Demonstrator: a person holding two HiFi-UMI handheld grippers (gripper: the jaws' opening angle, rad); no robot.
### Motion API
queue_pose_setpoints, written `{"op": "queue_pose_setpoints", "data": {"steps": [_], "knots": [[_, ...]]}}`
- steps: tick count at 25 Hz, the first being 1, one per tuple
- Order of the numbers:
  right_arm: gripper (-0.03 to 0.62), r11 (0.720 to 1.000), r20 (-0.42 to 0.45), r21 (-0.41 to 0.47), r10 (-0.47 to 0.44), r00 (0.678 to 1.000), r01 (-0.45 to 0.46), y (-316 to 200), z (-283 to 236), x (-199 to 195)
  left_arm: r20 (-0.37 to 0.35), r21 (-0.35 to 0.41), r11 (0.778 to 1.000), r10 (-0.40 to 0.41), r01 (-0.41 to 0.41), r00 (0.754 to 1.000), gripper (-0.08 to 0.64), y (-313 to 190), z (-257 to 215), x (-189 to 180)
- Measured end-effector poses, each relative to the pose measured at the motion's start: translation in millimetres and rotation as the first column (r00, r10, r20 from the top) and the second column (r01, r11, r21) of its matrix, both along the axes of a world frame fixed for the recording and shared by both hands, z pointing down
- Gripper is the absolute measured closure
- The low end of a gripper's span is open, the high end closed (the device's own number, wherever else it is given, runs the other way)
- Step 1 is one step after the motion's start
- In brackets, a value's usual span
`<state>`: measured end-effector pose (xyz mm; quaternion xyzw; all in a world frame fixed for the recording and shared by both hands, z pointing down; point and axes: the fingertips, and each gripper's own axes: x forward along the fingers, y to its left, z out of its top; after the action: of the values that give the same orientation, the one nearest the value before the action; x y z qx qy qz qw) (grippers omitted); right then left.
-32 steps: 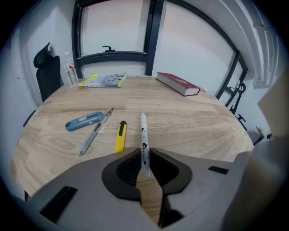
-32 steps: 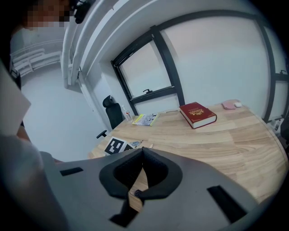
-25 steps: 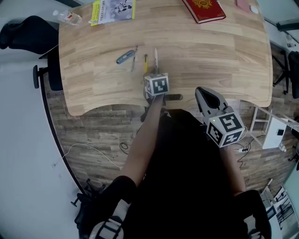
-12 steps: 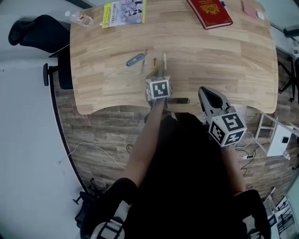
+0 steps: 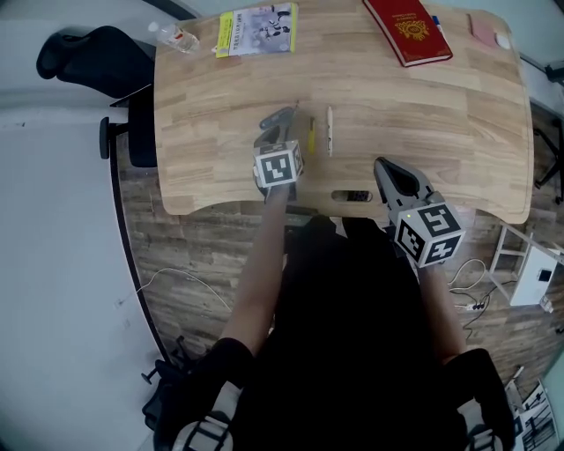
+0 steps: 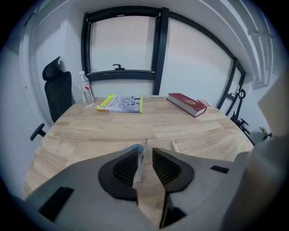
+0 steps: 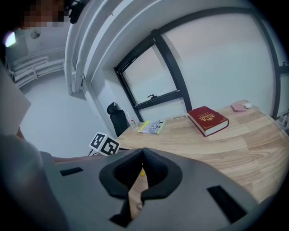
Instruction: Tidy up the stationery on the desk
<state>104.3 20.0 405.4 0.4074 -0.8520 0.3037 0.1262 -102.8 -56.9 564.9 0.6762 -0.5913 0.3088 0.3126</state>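
Observation:
On the wooden desk point(image 5: 423, 106) lie a yellow pen point(image 5: 311, 136) and a white pen point(image 5: 330, 130) side by side. My left gripper point(image 5: 275, 123) reaches over the desk just left of them. In the left gripper view its jaws point(image 6: 145, 151) stand open on either side of a thin grey pen point(image 6: 141, 160) lying on the desk, with a blue tool point(image 6: 133, 148) peeking out by the left jaw and the white pen point(image 6: 174, 145) to the right. My right gripper point(image 5: 382, 166) hovers at the desk's near edge, shut point(image 7: 143, 151) and holding nothing.
A red book point(image 5: 407, 31) and a pink item point(image 5: 483, 31) lie at the far right. A yellow-edged magazine point(image 5: 257, 18) and a water bottle point(image 5: 176, 37) sit at the far left. A black office chair point(image 5: 88, 62) stands beyond the desk's left end.
My left gripper has moved forward and left from the desk's near edge, over the thin pen and blue tool. The right gripper has stayed near the front edge.

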Motion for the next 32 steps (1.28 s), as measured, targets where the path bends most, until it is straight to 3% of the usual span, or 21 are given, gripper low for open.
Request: {"op": "queue_pose_setpoints", "data": {"steps": [5,10,16,23,25,32], "knots": [[0.579,0.999,-0.028,-0.011,0.031,0.999,-0.032,-12,1,-17,0.050,-0.031,0.995,0.092,-0.090,0.995,0.440,-7,9,-29],[0.580,0.997,-0.064,-0.037,0.070,0.995,-0.073,-15,7,-44,0.049,-0.057,0.980,0.192,-0.189,0.980,0.415,-18,30,-48],[0.580,0.989,-0.077,-0.065,0.131,0.988,-0.136,-17,10,-78,0.048,-0.122,0.919,0.382,-0.374,0.923,0.379,-28,55,-56],[0.579,0.979,-0.093,-0.091,0.172,0.981,-0.181,-17,16,-108,0.018,-0.185,0.835,0.531,-0.519,0.847,0.377,-30,81,-61],[0.580,0.977,-0.100,-0.097,0.182,0.978,-0.191,-15,19,-113,0.015,-0.194,0.821,0.550,-0.538,0.835,0.377,-29,86,-62],[0.579,0.973,-0.109,-0.104,0.194,0.975,-0.205,-14,20,-119,0.013,-0.186,0.830,0.537,-0.526,0.843,0.392,-30,89,-65]]}}
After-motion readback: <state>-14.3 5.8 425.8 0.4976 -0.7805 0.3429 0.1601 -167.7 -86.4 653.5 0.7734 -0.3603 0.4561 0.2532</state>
